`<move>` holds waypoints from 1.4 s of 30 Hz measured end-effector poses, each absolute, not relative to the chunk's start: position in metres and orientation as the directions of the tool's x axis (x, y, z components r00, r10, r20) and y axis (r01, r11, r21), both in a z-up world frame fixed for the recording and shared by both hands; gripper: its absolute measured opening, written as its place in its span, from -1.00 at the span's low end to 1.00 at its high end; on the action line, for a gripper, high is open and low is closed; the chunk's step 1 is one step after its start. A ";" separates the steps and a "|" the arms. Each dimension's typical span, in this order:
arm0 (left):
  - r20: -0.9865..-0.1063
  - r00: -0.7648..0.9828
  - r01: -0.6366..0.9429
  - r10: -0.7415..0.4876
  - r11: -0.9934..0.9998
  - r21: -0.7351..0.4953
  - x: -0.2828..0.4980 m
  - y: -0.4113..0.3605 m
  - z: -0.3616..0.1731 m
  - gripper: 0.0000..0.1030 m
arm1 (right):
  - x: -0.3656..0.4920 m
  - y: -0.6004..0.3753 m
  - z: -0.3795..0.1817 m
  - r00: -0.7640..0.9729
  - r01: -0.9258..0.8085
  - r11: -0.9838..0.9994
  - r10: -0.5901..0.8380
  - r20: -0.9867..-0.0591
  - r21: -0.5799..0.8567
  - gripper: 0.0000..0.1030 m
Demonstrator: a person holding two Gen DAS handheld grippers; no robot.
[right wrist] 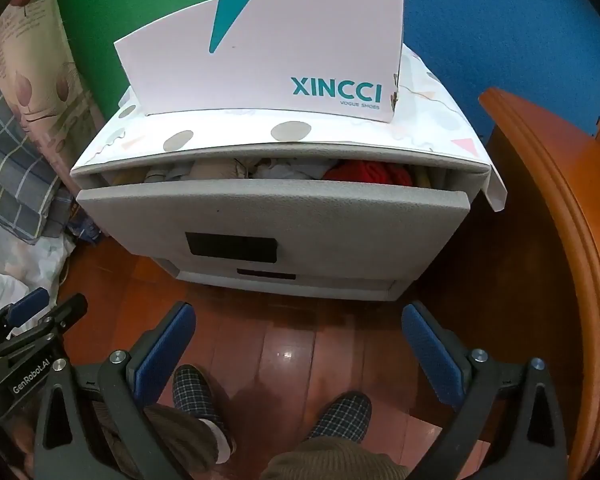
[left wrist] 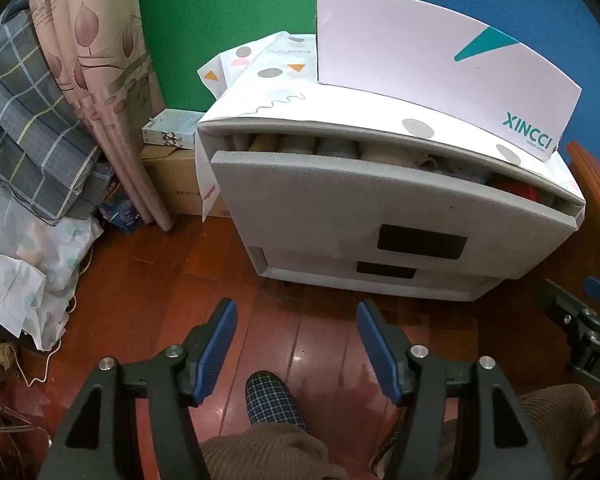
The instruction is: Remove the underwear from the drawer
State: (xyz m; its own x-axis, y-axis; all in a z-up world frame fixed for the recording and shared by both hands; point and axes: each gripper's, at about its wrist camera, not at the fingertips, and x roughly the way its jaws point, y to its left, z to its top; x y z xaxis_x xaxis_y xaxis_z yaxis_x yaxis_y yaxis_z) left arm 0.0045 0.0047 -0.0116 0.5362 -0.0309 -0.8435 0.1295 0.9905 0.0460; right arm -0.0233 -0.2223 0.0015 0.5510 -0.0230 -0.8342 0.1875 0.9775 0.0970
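So the top drawer [right wrist: 272, 216] was pulled out a bit, with folded underwear [right wrist: 284, 170] packed inside. Both hand-held grippers, left [left wrist: 296, 344] and right [right wrist: 298, 344], hung over the floor [right wrist: 296, 340] in front, jaws spread, holding nothing. Shoebox [right wrist: 268, 52] sat up top.

We read "XINCCI VOGUE SHOES" on the white box [right wrist: 268, 60] atop the drawer unit [right wrist: 260, 216], and "GenRobot.AI" on the left gripper [right wrist: 28, 312] beside that unit.
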 end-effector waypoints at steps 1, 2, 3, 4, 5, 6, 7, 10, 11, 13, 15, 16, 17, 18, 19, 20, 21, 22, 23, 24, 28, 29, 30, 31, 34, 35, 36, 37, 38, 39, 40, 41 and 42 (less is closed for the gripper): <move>-0.843 0.536 0.129 -0.032 0.991 0.045 0.004 0.005 -0.012 0.24 | -0.024 -0.221 0.001 0.552 0.191 0.977 -0.026 -0.833 0.096 0.98; -0.844 0.536 0.130 -0.033 0.991 0.044 0.004 0.005 -0.012 0.24 | -0.024 -0.221 0.001 0.551 0.191 0.977 -0.027 -0.834 0.095 0.98; -0.844 0.535 0.130 -0.032 0.991 0.044 0.004 0.005 -0.012 0.24 | -0.023 -0.221 0.001 0.550 0.191 0.977 -0.026 -0.835 0.095 0.98; -0.844 0.535 0.129 -0.031 0.991 0.045 0.004 0.005 -0.012 0.24 | -0.023 -0.221 0.001 0.549 0.191 0.977 -0.026 -0.835 0.095 0.98; -0.844 0.535 0.130 -0.034 0.991 0.043 0.004 0.005 -0.012 0.24 | -0.023 -0.221 0.001 0.550 0.191 0.977 -0.025 -0.835 0.096 0.98; -0.844 0.535 0.131 -0.035 0.991 0.042 0.004 0.005 -0.012 0.24 | -0.023 -0.222 0.001 0.550 0.192 0.977 -0.025 -0.835 0.097 0.98; -0.845 0.534 0.130 -0.033 0.991 0.043 0.004 0.005 -0.013 0.24 | -0.023 -0.222 0.001 0.550 0.192 0.976 -0.025 -0.835 0.098 0.98; -0.845 0.534 0.129 -0.035 0.991 0.041 0.004 0.005 -0.013 0.24 | -0.018 -0.217 0.001 0.548 0.190 0.977 -0.025 -0.836 0.096 0.98; -0.845 0.534 0.128 -0.034 0.991 0.041 0.004 0.005 -0.013 0.24 | -0.018 -0.217 0.002 0.549 0.191 0.977 -0.026 -0.835 0.095 0.98; -0.845 0.533 0.129 -0.035 0.991 0.041 0.004 0.005 -0.013 0.24 | -0.020 -0.218 0.002 0.551 0.194 0.976 -0.027 -0.834 0.097 0.98; -0.845 0.533 0.129 -0.034 0.991 0.041 0.004 0.005 -0.013 0.24 | -0.021 -0.219 0.002 0.551 0.194 0.976 -0.025 -0.834 0.100 0.98; -0.845 0.534 0.129 -0.035 0.991 0.041 0.004 0.006 -0.013 0.24 | -0.022 -0.221 0.003 0.553 0.189 0.977 -0.023 -0.833 0.099 0.98; -0.846 0.533 0.129 -0.035 0.991 0.040 0.004 0.005 -0.013 0.24 | -0.022 -0.222 0.003 0.554 0.188 0.977 -0.021 -0.833 0.100 0.98; -0.846 0.533 0.129 -0.036 0.991 0.039 0.004 0.006 -0.013 0.24 | -0.022 -0.222 0.002 0.553 0.188 0.977 -0.021 -0.833 0.100 0.98; -0.845 0.533 0.129 -0.035 0.991 0.040 0.004 0.005 -0.013 0.24 | -0.023 -0.222 0.002 0.552 0.189 0.977 -0.021 -0.834 0.100 0.98; -0.846 0.533 0.128 -0.035 0.991 0.040 0.004 0.005 -0.014 0.24 | -0.023 -0.223 0.002 0.552 0.190 0.977 -0.021 -0.834 0.101 0.98; -0.846 0.532 0.128 -0.034 0.991 0.041 0.004 0.005 -0.014 0.24 | -0.023 -0.224 0.002 0.551 0.191 0.976 -0.019 -0.835 0.104 0.98; -0.846 0.533 0.128 -0.034 0.991 0.040 0.004 0.006 -0.014 0.24 | -0.023 -0.225 0.002 0.549 0.193 0.975 -0.018 -0.835 0.106 0.98; -0.846 0.533 0.127 -0.034 0.991 0.041 0.004 0.006 -0.014 0.24 | -0.023 -0.225 0.002 0.549 0.194 0.975 -0.018 -0.836 0.107 0.98; -0.846 0.532 0.128 -0.034 0.991 0.041 0.004 0.006 -0.014 0.24 | -0.023 -0.225 0.002 0.550 0.193 0.975 -0.016 -0.835 0.109 0.98; -0.846 0.532 0.127 -0.035 0.991 0.039 0.004 0.006 -0.014 0.24 | -0.023 -0.225 0.002 0.555 0.193 0.976 -0.023 -0.831 0.102 0.98; -0.846 0.532 0.127 -0.035 0.991 0.039 0.004 0.006 -0.014 0.24 | -0.022 -0.225 0.002 0.555 0.192 0.976 -0.022 -0.832 0.103 0.98; -0.846 0.532 0.128 -0.035 0.991 0.040 0.004 0.006 -0.014 0.24 | -0.023 -0.225 0.002 0.553 0.192 0.976 -0.018 -0.833 0.107 0.98; -0.846 0.531 0.129 -0.035 0.991 0.040 0.004 0.006 -0.014 0.24 | -0.023 -0.225 0.002 0.553 0.192 0.976 -0.019 -0.833 0.106 0.98; -0.845 0.533 0.128 -0.035 0.991 0.040 0.003 0.006 -0.014 0.24 | -0.023 -0.226 0.003 0.554 0.193 0.975 -0.013 -0.832 0.114 0.98; -0.845 0.533 0.129 -0.034 0.991 0.041 0.003 0.006 -0.014 0.24 | -0.024 -0.227 0.003 0.555 0.194 0.974 -0.008 -0.832 0.120 0.98; -0.846 0.532 0.129 -0.034 0.991 0.041 0.004 0.006 -0.013 0.24 | -0.024 -0.227 0.003 0.555 0.195 0.973 -0.007 -0.832 0.121 0.98; -0.846 0.532 0.129 -0.035 0.991 0.040 0.004 0.006 -0.013 0.24 | -0.025 -0.227 0.003 0.555 0.196 0.973 -0.006 -0.832 0.124 0.98; -0.846 0.532 0.129 -0.035 0.991 0.040 0.004 0.006 -0.013 0.24 | -0.025 -0.227 0.003 0.554 0.196 0.974 -0.012 -0.832 0.117 0.98; -0.846 0.532 0.129 -0.035 0.991 0.040 0.004 0.006 -0.013 0.24 | -0.025 -0.227 0.003 0.554 0.196 0.974 -0.012 -0.832 0.116 0.98; -0.846 0.531 0.129 -0.036 0.991 0.039 0.004 0.006 -0.013 0.24 | -0.025 -0.227 0.003 0.554 0.196 0.974 -0.015 -0.832 0.113 0.98; -0.846 0.531 0.129 -0.036 0.991 0.039 0.004 0.006 -0.013 0.24 | -0.024 -0.227 0.003 0.556 0.196 0.975 -0.019 -0.831 0.108 0.98; -0.846 0.532 0.128 -0.035 0.991 0.040 0.004 0.006 -0.013 0.24 | -0.024 -0.227 0.003 0.556 0.195 0.975 -0.019 -0.831 0.108 0.98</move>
State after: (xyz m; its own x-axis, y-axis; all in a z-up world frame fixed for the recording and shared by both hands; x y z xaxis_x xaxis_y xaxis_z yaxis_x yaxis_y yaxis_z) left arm 0.0038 0.0064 -0.0133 0.5323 -0.0347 -0.8459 0.1283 0.9909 0.0401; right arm -0.0243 -0.2273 0.0031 0.5564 -0.0192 -0.8307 0.1954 0.9747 0.1084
